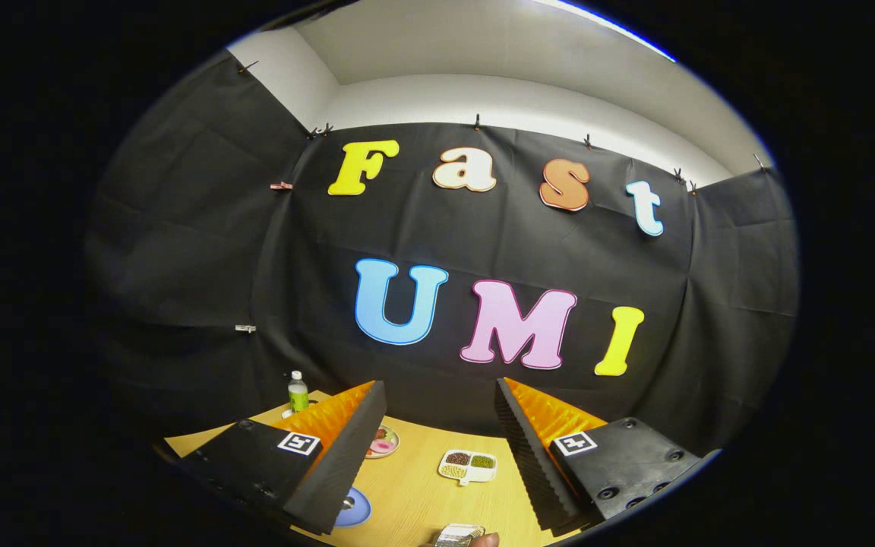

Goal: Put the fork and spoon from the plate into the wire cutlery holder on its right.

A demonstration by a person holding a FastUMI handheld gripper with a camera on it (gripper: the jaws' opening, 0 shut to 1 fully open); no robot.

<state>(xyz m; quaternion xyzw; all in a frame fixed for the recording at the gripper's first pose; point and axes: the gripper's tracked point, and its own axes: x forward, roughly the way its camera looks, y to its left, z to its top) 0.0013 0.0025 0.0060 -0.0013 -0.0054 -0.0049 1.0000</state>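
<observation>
My gripper point(439, 389) is held high above a wooden table point(415, 494), tilted up toward the booth's back wall, and it is open with nothing between its fingers. A blue plate point(355, 509) lies on the table, half hidden behind the left finger point(331, 456); a small dark piece rests on it, too little showing to name. Close below the fingers a shiny metallic object point(456, 534) pokes into view with a person's fingertip point(487, 540) beside it; I cannot tell what it is.
Between the fingers, farther off, sit a white divided dish point(468, 465) with dark and green fillings and a small plate point(382, 442) with pink food. A green bottle point(298, 392) stands at the table's far left, near the black cloth wall.
</observation>
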